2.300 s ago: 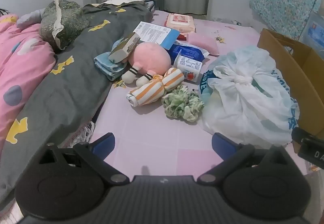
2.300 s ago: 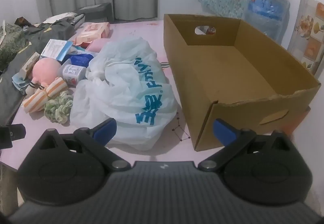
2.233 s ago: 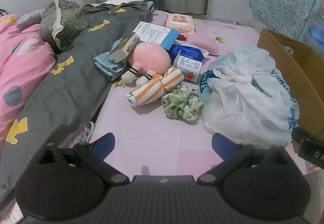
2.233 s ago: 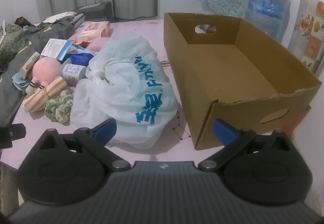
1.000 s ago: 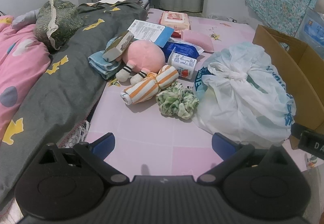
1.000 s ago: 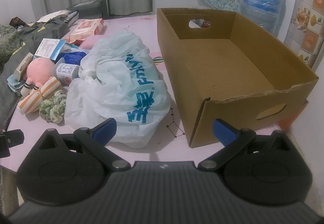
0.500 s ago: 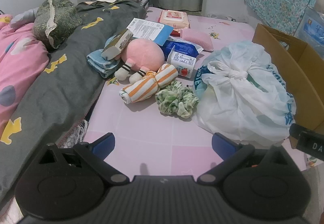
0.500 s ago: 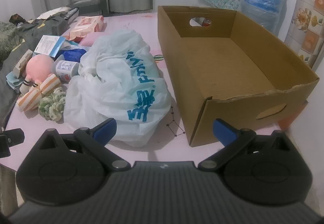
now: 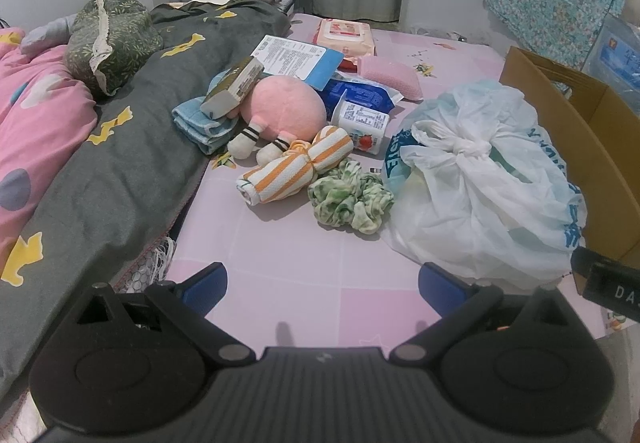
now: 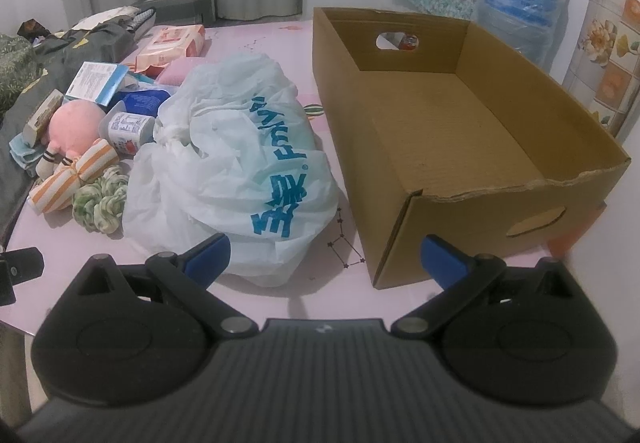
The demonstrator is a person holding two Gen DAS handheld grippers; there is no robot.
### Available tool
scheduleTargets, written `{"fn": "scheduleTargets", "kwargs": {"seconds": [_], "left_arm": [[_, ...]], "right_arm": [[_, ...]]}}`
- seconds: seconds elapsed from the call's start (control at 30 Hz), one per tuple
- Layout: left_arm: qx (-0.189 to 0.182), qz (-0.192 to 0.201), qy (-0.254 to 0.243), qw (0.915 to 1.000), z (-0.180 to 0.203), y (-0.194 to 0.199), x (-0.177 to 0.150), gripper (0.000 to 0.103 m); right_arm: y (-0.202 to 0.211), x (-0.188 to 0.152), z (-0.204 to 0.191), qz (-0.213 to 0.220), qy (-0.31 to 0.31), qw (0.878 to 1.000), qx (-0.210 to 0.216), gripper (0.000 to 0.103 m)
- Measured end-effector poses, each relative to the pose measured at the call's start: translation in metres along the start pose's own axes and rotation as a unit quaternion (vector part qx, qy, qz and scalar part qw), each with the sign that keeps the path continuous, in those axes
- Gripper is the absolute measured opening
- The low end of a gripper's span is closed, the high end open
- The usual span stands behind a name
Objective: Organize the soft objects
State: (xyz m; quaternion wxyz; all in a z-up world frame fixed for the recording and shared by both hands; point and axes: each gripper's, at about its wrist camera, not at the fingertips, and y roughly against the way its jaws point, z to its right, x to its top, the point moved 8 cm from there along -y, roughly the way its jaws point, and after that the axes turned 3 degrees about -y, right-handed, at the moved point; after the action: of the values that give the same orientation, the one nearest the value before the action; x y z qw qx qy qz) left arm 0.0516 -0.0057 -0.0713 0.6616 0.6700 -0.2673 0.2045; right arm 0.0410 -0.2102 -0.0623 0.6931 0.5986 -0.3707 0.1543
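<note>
1. Pink surface (image 9: 304, 275) carries the soft objects, unsorted: plush toy (image 9: 288, 109), striped towel roll (image 9: 296, 167) and green scrunchie (image 9: 350, 197) at 12 o'clock.
2. Cardboard box (image 10: 460, 131) at 1 o'clock holds nothing.
3. Left claw (image 9: 322, 285) and right claw (image 10: 326, 257) are spread, holding nothing; all sorting remains.

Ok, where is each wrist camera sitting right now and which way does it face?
Left wrist: behind the open left tool, low over the pink table's near edge, facing the striped towel roll, green scrunchie and pink plush; both blue fingertips show.
Right wrist: behind the open right tool, facing the empty cardboard box; both fingertips show.
Shared: the white plastic bag, the pile, the box.
</note>
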Motion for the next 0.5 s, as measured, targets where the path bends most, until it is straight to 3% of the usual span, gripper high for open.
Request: {"fn": "scheduleTargets", "kwargs": {"seconds": [0.5], "left_arm": [[0.001,-0.002,0.001,1.0,-0.0007,0.0,0.0004,0.102]], "right_arm": [[-0.0008,0.0006,0.0003,0.0,-0.001,1.0,0.0,0.102]]}}
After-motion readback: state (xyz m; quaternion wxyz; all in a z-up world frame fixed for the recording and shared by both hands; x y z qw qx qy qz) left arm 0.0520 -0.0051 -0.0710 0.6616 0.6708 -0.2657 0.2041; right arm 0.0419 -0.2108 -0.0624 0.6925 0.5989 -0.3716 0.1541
